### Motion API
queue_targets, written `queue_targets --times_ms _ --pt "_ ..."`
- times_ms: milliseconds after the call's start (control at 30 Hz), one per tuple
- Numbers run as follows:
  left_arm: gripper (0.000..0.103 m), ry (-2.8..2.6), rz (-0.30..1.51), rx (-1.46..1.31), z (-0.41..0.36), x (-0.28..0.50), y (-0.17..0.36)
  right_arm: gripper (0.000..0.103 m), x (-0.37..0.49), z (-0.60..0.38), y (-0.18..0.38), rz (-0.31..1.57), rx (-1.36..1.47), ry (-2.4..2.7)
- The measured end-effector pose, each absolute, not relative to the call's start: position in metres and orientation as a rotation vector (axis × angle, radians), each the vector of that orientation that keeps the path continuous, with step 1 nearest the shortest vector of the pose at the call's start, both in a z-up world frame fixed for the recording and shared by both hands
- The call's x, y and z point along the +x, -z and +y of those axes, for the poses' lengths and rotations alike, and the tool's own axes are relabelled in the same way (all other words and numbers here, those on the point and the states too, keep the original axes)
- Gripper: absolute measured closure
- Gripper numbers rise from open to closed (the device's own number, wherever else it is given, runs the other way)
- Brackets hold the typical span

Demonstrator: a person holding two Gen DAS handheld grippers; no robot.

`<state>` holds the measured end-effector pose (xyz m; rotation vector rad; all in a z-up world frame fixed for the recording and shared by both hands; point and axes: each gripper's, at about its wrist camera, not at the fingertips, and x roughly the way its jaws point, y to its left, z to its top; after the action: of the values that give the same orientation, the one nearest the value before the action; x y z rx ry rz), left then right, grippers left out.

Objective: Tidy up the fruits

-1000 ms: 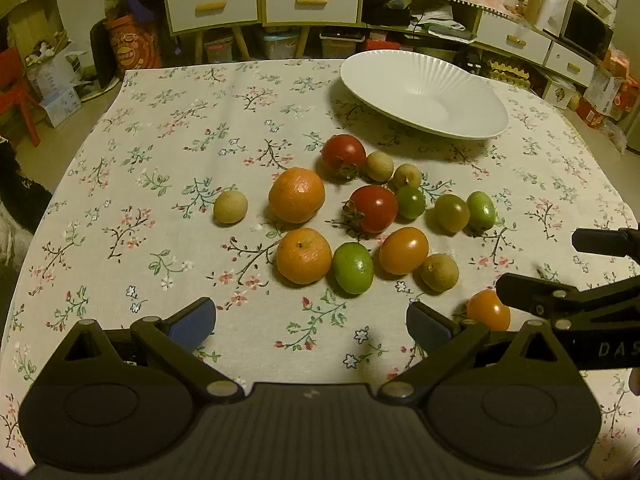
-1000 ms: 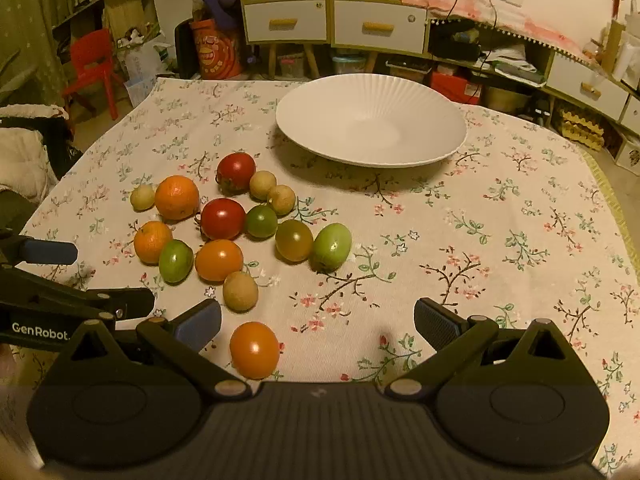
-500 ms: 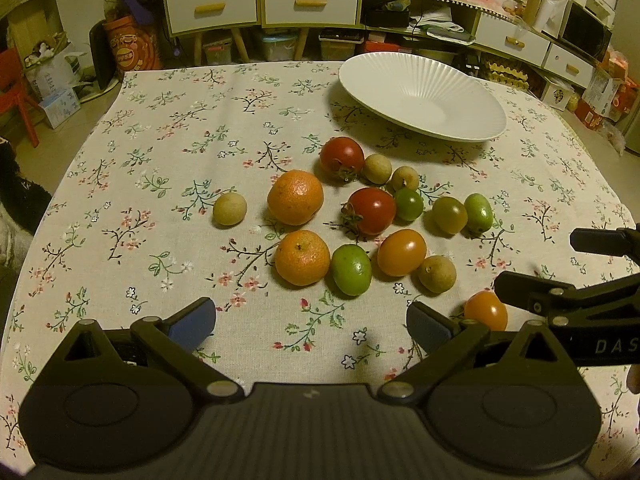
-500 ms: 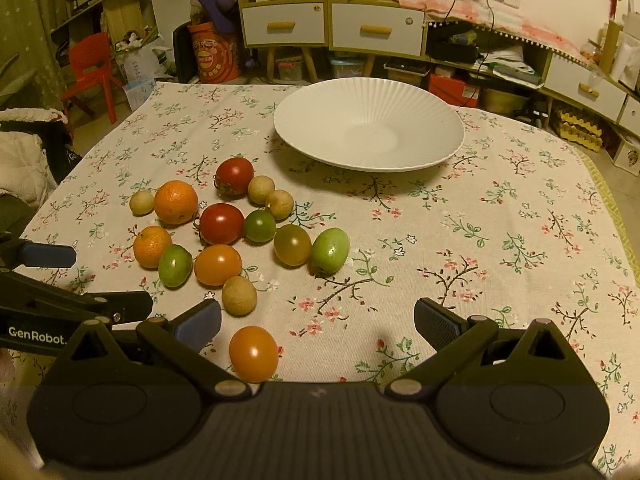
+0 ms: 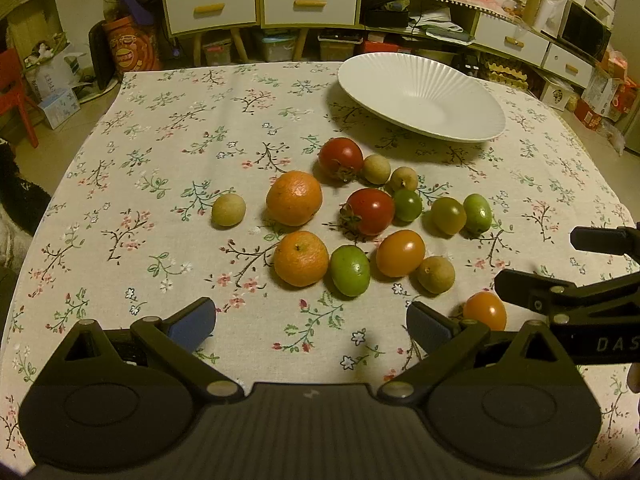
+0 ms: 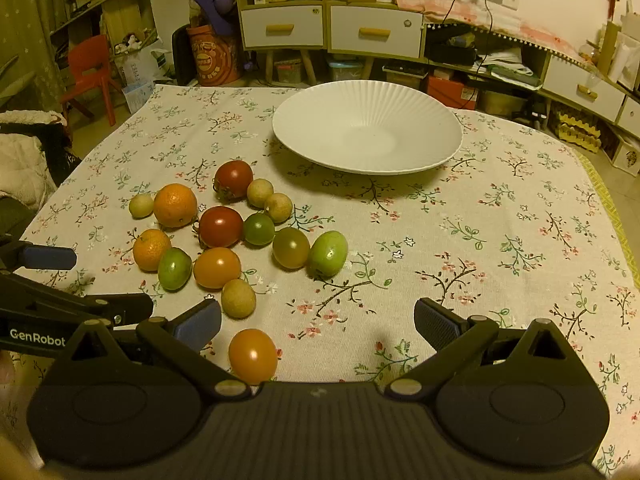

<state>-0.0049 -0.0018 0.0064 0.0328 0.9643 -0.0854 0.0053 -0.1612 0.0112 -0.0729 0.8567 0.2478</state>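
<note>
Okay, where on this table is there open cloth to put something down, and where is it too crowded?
Free patches: bare cloth left of the lone longan, the stretch right of the light green tomato, and inside the empty white plate. Crowded: the fruit cluster around the two red tomatoes, packed between the oranges and that green tomato.

orange tomato (image 5: 484,310) partly hidden behind right claw (image 5: 536,264), stem perhaps unseen

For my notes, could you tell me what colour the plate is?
Plain white with ribbed fluting; the plate shows best in the right wrist view.
</note>
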Motion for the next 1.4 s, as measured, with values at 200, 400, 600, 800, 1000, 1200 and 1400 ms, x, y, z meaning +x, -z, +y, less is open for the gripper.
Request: queue_targets --times_ms 200,400,600,800,1000,1200,1400 --pt "0.0 0.086 0.963 0.032 -0.002 -0.005 -0.006 0.0 0.005 -0.161 -0.012 0.854 -0.073 -0.247" --pt "0.0 0.088 0.925 0.038 0.0 -0.004 -0.007 0.0 0.007 -0.163 -0.013 0.841 -0.08 -0.239" --pt "0.0 0.128 0.853 0.038 0.008 -0.005 -0.002 0.0 0.007 -0.166 -0.008 0.833 -0.092 -0.28" --pt "0.0 0.162 0.876 0.0 0.018 0.003 0.01 0.0 0.003 -0.162 -0.004 0.847 -0.108 -0.342" --pt "0.0 0.129 0.927 0.019 0.02 0.007 0.016 0.0 -0.002 -0.152 0.002 0.888 -0.138 -0.379" --pt "0.0 0.114 0.94 0.049 0.023 0.008 0.019 0.0 -0.004 -0.145 0.011 0.933 -0.173 -0.387" --pt "0.0 0.1 0.966 0.046 0.028 0.011 0.024 0.0 -0.005 -0.14 0.02 0.966 -0.196 -0.391"
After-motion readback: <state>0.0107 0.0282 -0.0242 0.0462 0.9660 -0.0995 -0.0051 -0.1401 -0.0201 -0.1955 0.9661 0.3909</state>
